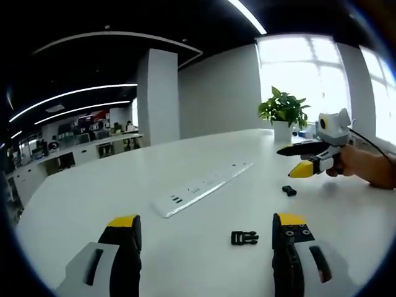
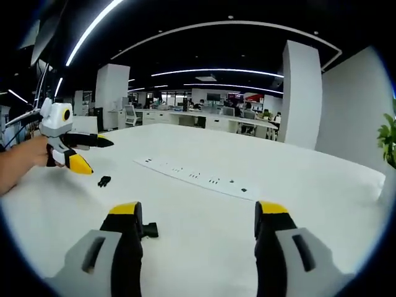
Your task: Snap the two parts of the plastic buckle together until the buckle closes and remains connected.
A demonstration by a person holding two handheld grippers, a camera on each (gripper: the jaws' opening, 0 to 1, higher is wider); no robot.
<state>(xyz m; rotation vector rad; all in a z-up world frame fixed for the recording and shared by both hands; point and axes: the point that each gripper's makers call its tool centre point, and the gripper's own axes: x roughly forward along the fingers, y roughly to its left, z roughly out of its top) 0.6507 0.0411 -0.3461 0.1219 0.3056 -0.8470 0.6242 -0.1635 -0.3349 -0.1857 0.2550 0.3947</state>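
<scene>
One black buckle part (image 1: 244, 237) lies on the white table (image 1: 93, 185), just ahead of my left gripper (image 1: 206, 220) and close to its right jaw. That gripper's yellow-tipped jaws stand wide apart and empty. The second, smaller-looking black buckle part (image 1: 289, 190) lies farther right, below my right gripper (image 1: 288, 162), which a hand holds above the table, open. In the right gripper view, the right gripper (image 2: 199, 209) is open with one buckle part (image 2: 150, 231) half hidden beside its left jaw. The other buckle part (image 2: 104, 181) lies under the open left gripper (image 2: 100, 156).
A long white power strip (image 1: 201, 185) lies across the table beyond the buckle parts, also the power strip (image 2: 198, 176) in the right gripper view. A potted plant (image 1: 283, 108) stands at the table's far edge by the windows. Office desks and a pillar (image 1: 158, 96) stand behind.
</scene>
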